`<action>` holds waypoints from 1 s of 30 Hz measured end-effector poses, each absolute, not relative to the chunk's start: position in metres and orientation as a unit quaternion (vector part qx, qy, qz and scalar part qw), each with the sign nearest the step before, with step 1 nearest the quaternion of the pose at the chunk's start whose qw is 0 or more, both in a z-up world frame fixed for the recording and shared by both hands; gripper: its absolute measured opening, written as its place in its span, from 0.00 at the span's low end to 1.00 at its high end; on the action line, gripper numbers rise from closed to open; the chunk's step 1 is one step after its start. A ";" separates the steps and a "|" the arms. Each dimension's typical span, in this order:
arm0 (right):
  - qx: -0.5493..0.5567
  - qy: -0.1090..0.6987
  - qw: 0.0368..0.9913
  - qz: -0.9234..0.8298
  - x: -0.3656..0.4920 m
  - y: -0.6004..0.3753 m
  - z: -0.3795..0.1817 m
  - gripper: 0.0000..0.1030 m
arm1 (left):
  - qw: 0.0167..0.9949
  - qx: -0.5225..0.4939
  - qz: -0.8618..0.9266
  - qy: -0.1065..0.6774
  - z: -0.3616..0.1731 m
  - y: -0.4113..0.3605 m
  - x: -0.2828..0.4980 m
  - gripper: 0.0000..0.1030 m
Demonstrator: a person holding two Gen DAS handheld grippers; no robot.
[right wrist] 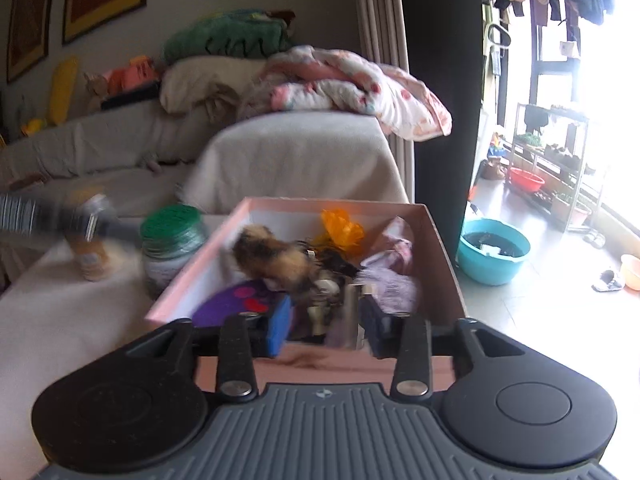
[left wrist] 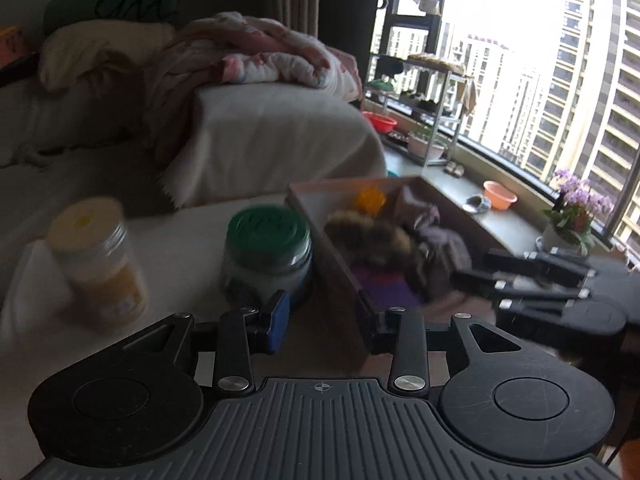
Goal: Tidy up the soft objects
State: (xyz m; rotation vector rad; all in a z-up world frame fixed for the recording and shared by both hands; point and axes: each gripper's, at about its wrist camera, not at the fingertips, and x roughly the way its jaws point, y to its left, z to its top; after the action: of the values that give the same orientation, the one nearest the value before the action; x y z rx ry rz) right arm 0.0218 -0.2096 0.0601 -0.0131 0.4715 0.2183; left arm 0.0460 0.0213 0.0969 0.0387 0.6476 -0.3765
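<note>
Nearest in the right wrist view, the right gripper [right wrist: 326, 332] hangs over the near wall of the pink box [right wrist: 192, 264], its blue-padded fingers [right wrist: 280, 330] parted; a blurred purple-and-metal piece shows in the gap, but whether the pads press on it I cannot tell, so the hold is uncertain. The left gripper [left wrist: 322, 320] straddles the box's left wall, one finger outside and one inside; the gap is partly open, and whether it pinches that wall cannot be made out. Inside the box lie the soft things: a purple felt piece with pink and red spots [right wrist: 236, 300], a brown-and-black fur pompom [right wrist: 280, 260], a lilac fluffy item [right wrist: 394, 280] and an orange crinkled piece [right wrist: 340, 228] at the far end. By my reading the sorting is well along, with several soft items already in the box and perhaps one being set down. Just beside the box on the white-covered desk [right wrist: 60, 320] stands a green-lidded jar [left wrist: 268, 252], and farther left a yellow-lidded jar [left wrist: 96, 256]; being hard, they probably stay out. Beyond, a sofa [right wrist: 280, 160] carries a crumpled floral quilt [right wrist: 352, 88] and plush toys. The jar lids and labels are too blurred to read any writing.
</note>
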 end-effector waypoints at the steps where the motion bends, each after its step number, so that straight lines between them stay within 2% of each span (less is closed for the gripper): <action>1: -0.012 0.232 0.966 0.113 0.012 -0.206 0.061 0.54 | 0.931 0.032 -0.170 0.323 0.087 0.025 0.031 0.39; 7: -0.052 0.292 0.946 0.134 -0.019 -0.180 0.043 0.59 | 0.930 0.052 -0.099 0.351 0.043 0.038 -0.033 0.39; 11: -0.043 0.352 0.925 0.134 -0.017 -0.170 0.022 0.59 | 0.926 0.049 -0.092 0.362 0.024 0.030 -0.036 0.41; 13: -0.037 0.360 0.924 0.128 -0.015 -0.170 0.016 0.61 | 0.933 0.052 -0.092 0.344 0.021 0.024 -0.036 0.41; 15: -0.042 0.358 0.926 0.110 -0.016 -0.170 0.013 0.75 | 0.937 0.043 -0.087 0.337 0.020 0.019 -0.031 0.42; 21: -0.021 0.361 0.929 0.076 -0.008 -0.184 0.006 1.00 | 0.947 0.029 -0.068 0.313 0.014 0.006 -0.024 0.43; 30: -0.011 0.327 0.943 0.059 -0.007 -0.190 -0.001 1.00 | 0.950 0.024 -0.058 0.305 0.012 -0.009 -0.014 0.44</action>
State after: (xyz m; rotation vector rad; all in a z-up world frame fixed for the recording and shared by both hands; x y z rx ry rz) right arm -0.0074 -0.1902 -0.0008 -0.0222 0.6659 0.1211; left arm -0.0143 -0.0089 0.0121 0.0479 0.6208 -0.1188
